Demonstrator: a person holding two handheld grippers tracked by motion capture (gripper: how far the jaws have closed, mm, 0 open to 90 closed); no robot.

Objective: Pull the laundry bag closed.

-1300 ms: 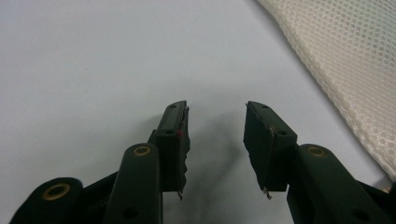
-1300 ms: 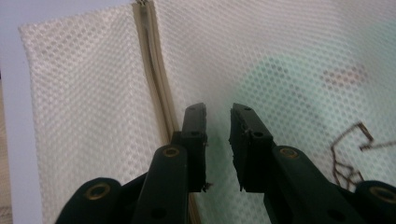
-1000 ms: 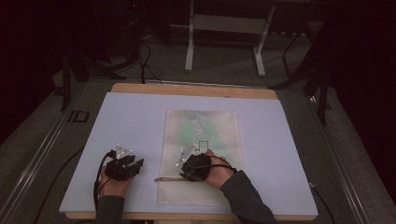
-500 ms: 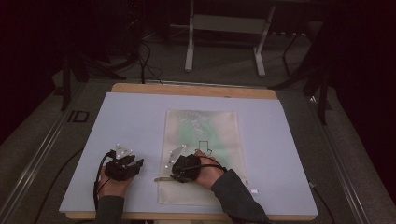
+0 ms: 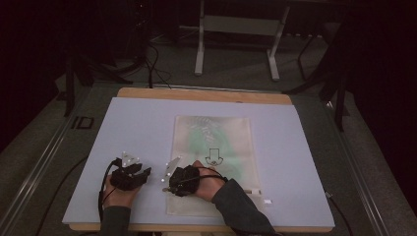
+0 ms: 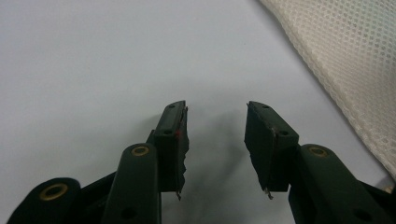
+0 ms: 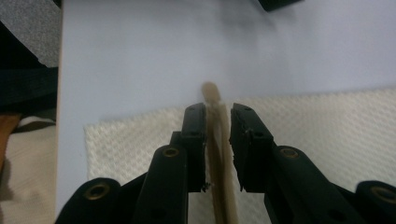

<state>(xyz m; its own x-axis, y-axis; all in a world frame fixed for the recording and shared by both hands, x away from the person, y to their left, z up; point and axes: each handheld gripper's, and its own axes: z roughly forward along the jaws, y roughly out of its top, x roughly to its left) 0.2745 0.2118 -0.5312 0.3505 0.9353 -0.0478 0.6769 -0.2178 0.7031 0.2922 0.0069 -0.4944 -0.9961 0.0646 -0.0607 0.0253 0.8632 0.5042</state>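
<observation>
The right gripper (image 7: 217,122) looks along its two black jaws, which stand close together with a thin, pale tan zipper pull tab (image 7: 215,126) between them, its rounded end blurred just past the tips. Whether the pads press on it I cannot tell. Beneath lies a cream mesh fabric bag (image 7: 327,121), flat on the pale lavender tabletop (image 7: 140,51).

The mesh bag (image 7: 327,135) was cream-white with a fine honeycomb weave, and in the high view it showed a pale green tint with a black arrow mark (image 5: 214,156) at its centre. The table cover (image 5: 137,128) was plain pale lavender-grey, and the tab (image 7: 215,135) between the black jaws was tan.
</observation>
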